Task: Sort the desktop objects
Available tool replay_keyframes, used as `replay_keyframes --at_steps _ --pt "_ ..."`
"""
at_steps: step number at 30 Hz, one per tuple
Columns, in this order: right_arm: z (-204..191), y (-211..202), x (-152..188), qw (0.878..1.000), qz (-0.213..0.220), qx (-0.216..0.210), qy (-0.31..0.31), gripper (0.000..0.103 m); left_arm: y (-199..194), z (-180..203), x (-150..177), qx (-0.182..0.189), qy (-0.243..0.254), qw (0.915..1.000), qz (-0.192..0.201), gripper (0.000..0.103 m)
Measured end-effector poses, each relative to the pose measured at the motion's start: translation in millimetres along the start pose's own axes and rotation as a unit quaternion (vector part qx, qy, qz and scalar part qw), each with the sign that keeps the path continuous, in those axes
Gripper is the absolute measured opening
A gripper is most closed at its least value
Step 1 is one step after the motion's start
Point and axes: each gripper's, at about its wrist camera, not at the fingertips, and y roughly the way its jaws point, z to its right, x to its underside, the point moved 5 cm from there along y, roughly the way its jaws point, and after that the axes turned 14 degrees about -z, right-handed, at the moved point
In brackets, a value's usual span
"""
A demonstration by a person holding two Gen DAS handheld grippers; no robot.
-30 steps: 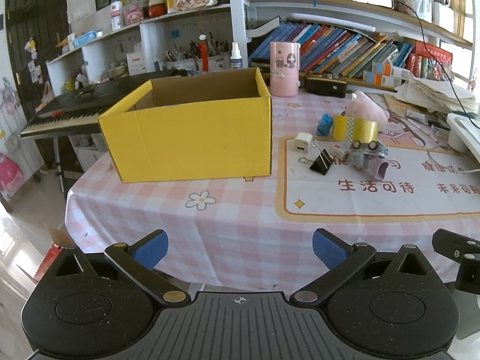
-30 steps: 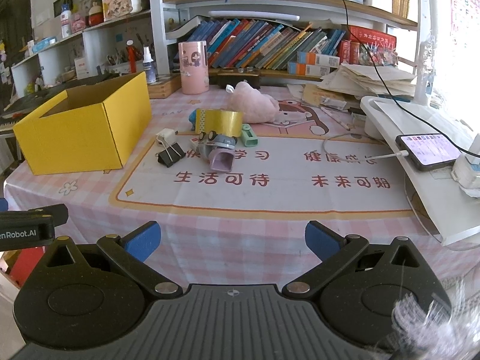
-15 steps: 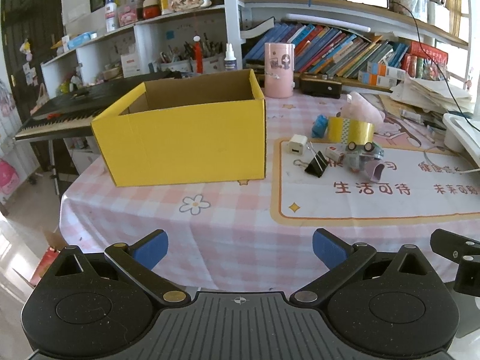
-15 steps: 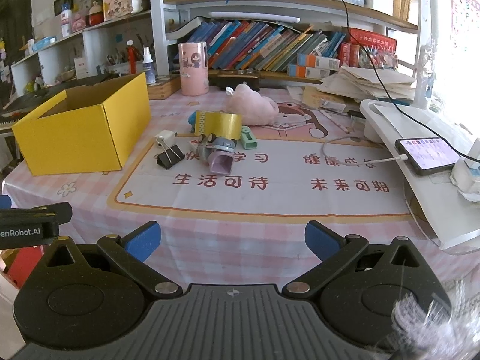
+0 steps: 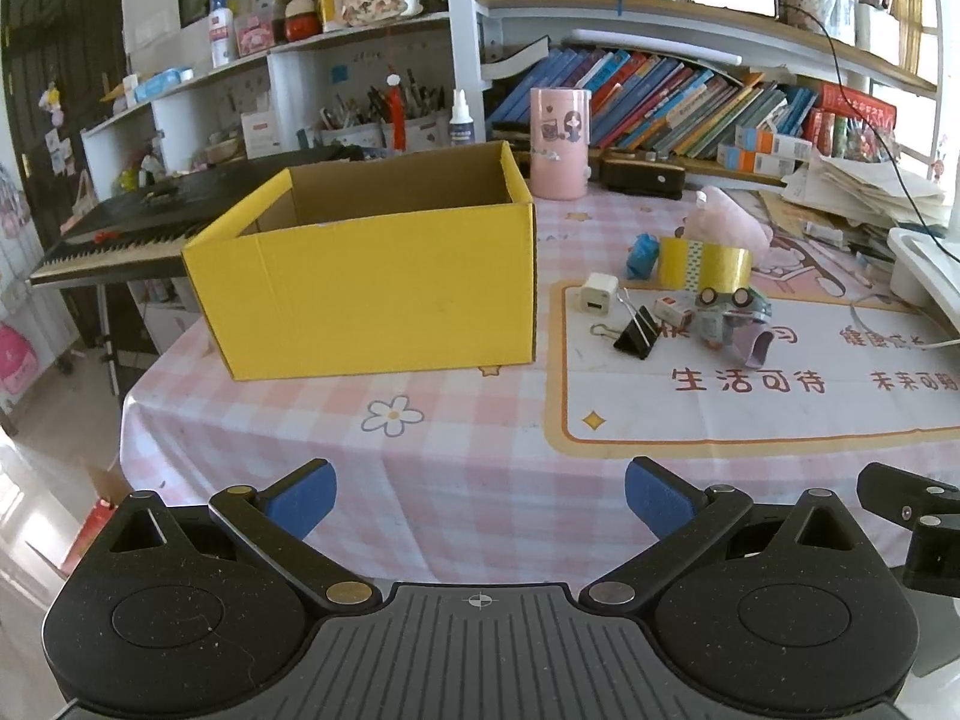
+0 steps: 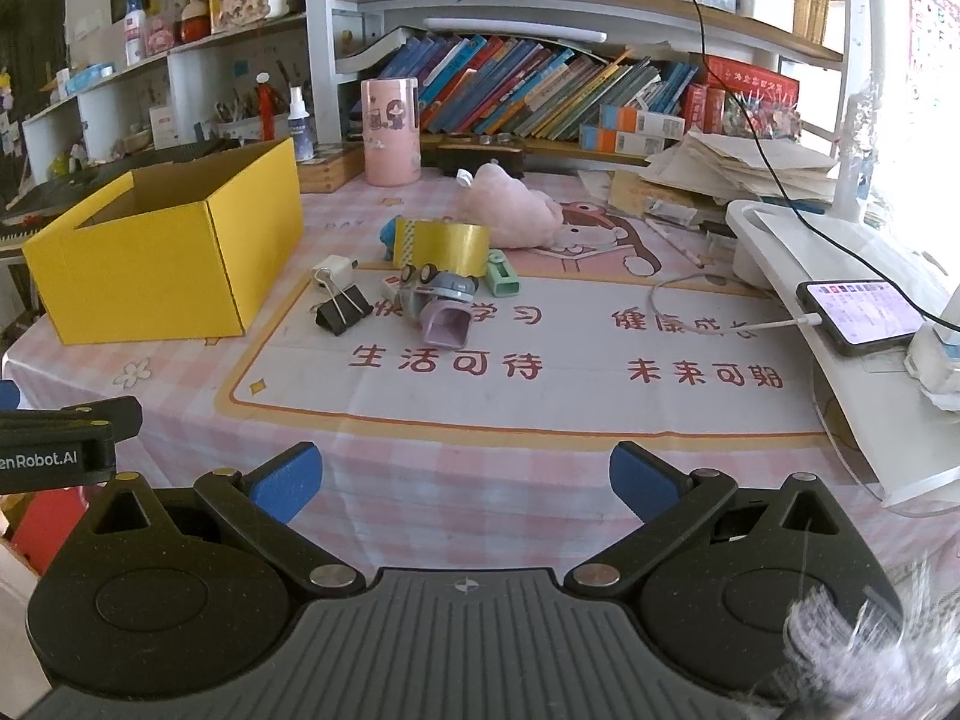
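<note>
Left wrist view shows the left gripper [image 5: 480, 495] spread wide with nothing between its blue pads [image 5: 303, 495], hanging over the near edge of the pink checked tablecloth [image 5: 456, 480]. Past it sits the yellow box [image 5: 372, 294], open on top, toward the left side of the table. To the right of the box, on the mat with red writing [image 5: 750, 396], lies a little pile: a black binder clip [image 5: 639, 333], a white charger plug [image 5: 594, 294] just behind it, a roll of yellow tape [image 5: 705, 264], and a small toy car [image 5: 729, 318] tipped over.

Right wrist view shows the right gripper [image 6: 465, 480] also wide apart and holding nothing. Far ahead lies the same pile, with a green clip [image 6: 503, 273] beside the toy car and a pink plush [image 6: 510, 213] behind the tape. A phone [image 6: 861, 315] lies on the white stand [image 6: 840, 372] at the right.
</note>
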Motion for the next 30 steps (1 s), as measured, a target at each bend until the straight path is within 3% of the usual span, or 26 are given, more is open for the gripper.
replay_keyframes --at_steps 30 --pt "-3 6 -18 0.999 0.004 -0.026 -0.027 0.097 4 8 -10 0.01 -0.002 0.9999 0.01 0.103"
